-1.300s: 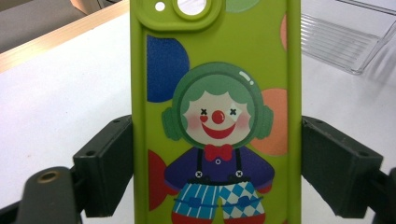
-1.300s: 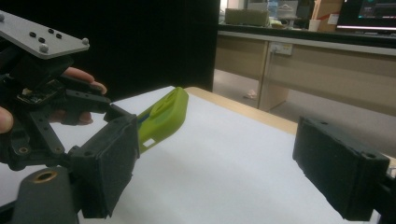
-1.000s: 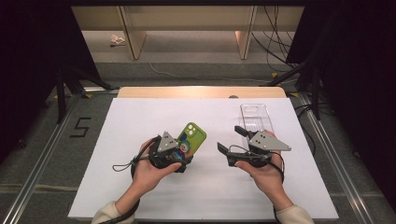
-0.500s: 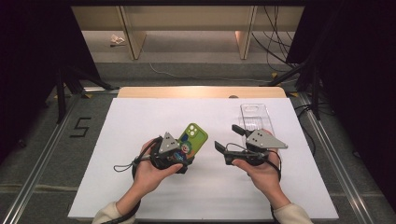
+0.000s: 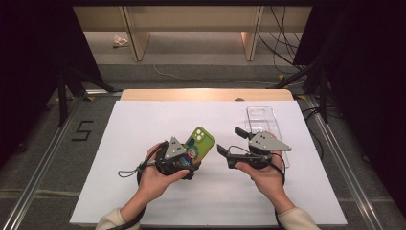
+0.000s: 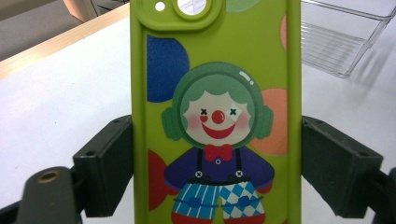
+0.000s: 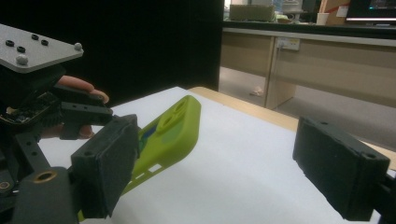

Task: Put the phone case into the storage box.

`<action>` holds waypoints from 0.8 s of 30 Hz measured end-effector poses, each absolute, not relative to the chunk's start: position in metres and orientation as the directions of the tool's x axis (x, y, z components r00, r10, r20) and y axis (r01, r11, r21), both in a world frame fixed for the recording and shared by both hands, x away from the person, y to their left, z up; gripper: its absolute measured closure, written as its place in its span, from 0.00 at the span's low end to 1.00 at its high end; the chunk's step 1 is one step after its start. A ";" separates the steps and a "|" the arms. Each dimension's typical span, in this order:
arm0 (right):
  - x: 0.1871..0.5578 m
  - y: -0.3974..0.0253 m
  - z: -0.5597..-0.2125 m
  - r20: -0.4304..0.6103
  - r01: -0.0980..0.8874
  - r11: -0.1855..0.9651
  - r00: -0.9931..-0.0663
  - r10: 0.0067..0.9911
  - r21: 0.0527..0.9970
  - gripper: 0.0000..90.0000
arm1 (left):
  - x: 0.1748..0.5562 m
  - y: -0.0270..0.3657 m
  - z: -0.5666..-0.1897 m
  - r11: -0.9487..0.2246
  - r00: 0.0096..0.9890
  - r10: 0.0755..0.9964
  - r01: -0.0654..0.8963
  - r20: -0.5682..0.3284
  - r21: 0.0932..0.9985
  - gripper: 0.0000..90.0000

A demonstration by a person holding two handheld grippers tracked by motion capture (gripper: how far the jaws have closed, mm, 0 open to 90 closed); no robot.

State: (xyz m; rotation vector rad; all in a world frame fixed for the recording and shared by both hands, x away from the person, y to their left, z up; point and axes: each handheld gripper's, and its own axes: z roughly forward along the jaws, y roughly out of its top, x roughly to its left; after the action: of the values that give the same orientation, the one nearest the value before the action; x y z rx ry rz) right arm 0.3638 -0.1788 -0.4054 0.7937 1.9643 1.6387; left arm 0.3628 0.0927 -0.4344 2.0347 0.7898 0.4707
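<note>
Tray (image 5: 262,120) at the table's (image 5: 143,124) far right sits bare inside. My left gripper (image 5: 184,162) clamps the green phone (image 5: 198,143) off the surface; my right gripper (image 5: 231,146) gapes beside it.

One camera sits high above my side of the bench (image 5: 143,191), looking forward and down, far enough back to take in the whole white top and the floor beyond it. A second camera rides on my left claw (image 5: 184,160), facing along its jaws, very close to the green phone case (image 6: 215,112). A third rides on my right claw (image 5: 237,146), set low over the bench and aimed sideways at that same phone case, a little farther off. All three views share the phone case; the high view and the left claw view also share the clear tray (image 5: 262,122) beyond it.
</note>
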 end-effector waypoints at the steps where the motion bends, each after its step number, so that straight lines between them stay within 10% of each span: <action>1: 0.364 -0.179 -0.405 0.016 0.138 0.124 -0.728 0.685 0.983 0.18 | 0.363 0.093 -0.434 -0.411 0.725 0.688 0.353 0.032 0.840 0.19; 24: 0.368 -0.169 -0.408 0.031 0.155 0.125 -0.739 0.673 0.980 0.18 | 0.358 0.085 -0.436 -0.418 0.733 0.679 0.339 0.042 0.843 0.19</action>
State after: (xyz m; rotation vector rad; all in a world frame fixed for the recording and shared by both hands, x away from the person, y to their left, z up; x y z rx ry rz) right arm 0.3677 -0.1686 -0.4082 0.7984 1.9881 1.6480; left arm 0.3584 0.0851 -0.4355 2.0345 0.7709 0.4791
